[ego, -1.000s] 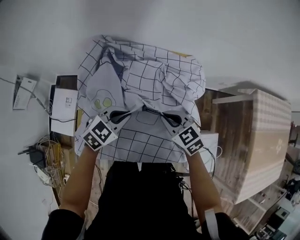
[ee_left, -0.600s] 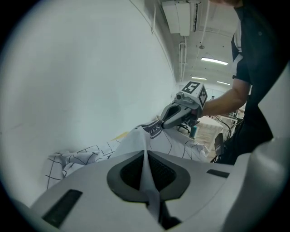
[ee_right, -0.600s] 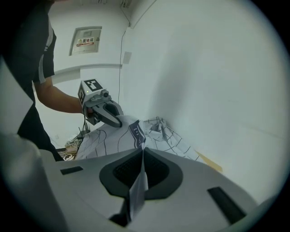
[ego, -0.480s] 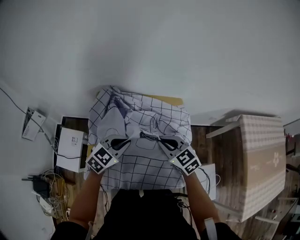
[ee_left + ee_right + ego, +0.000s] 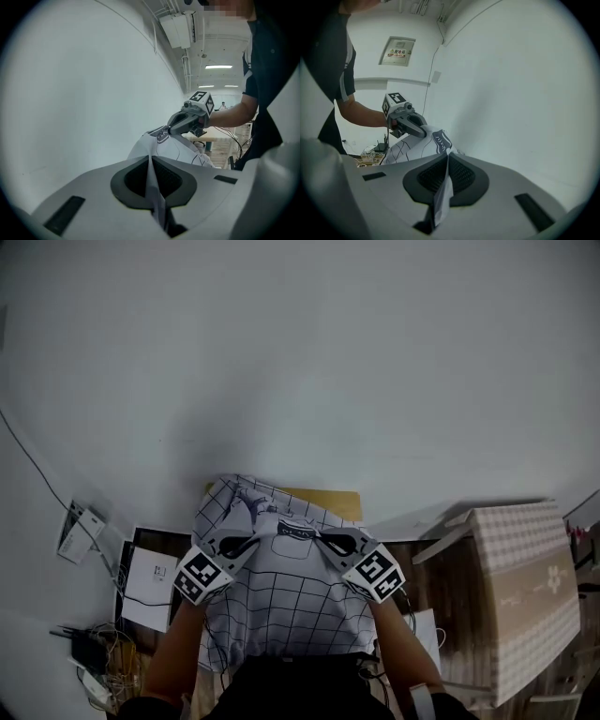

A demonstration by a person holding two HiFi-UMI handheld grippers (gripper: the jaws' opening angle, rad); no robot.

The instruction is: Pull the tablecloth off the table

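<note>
Person lifting a checked tablecloth [image 5: 281, 610] by one edge with two grippers, facing a pale wall [image 5: 300, 362].

At far left, a white box [image 5: 148, 579] and tangled cables [image 5: 101, 664] lie on the floor. Next comes the left gripper [image 5: 263, 535]: its jaws are pressed together on a thin fold of the tablecloth, which stands edge-on between the pads. The tablecloth, white with a black grid, stretches between the two grippers and hangs down in front of the person. Its far part is bunched over the table [image 5: 330, 502], of which only a tan strip shows behind the fabric. The right gripper [image 5: 315, 536], near the left one, is likewise clamped on a fold of the tablecloth. Both grippers point slightly downward toward the wall. At far right, a beige checked cover [image 5: 525, 577] drapes a piece of furniture.
</note>
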